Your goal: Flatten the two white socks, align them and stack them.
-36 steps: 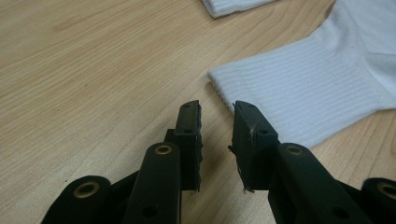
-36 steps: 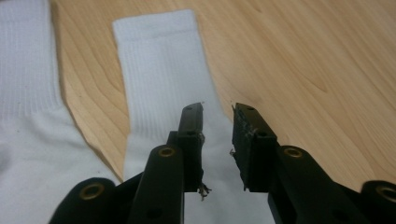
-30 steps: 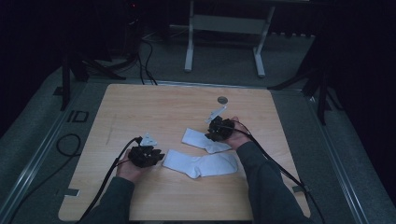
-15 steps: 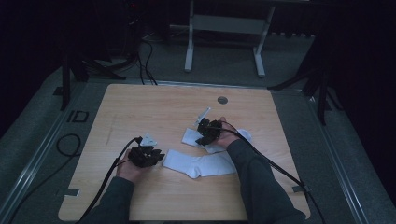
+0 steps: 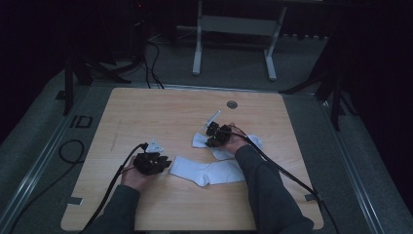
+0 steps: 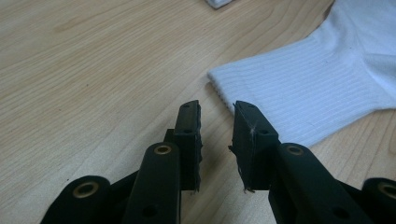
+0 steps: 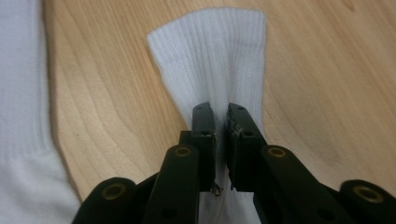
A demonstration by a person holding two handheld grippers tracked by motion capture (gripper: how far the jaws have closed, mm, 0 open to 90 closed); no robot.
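White ribbed fabric marks both socks on the pale wooden tabletop (image 5: 146,117). One sock (image 5: 207,171) lies flat near the middle of the near half, its length running left to right, its ribbed cuff end pointing left. The other sock (image 5: 221,146) lies just beyond it, a little to the right, partly under the person's right hand (image 5: 234,142).

The left hand-held gripper (image 5: 151,162) rests low over the wood just left of the near sock. In the left gripper view its two black jaws stand apart with a clear gap between them, holding nothing; the cuff edge of that sock (image 6: 299,88) lies just ahead of the jaw tips and slightly to one side, not between them.

The right hand-held gripper (image 5: 215,136) sits over the far sock. In the right gripper view its jaws are drawn nearly together and pinch a raised ridge of the sock's (image 7: 219,70) ribbed leg, the cuff spreading flat on the wood beyond the tips.

A small round grommet (image 5: 232,104) sits in the tabletop toward the far edge, well apart from both socks.
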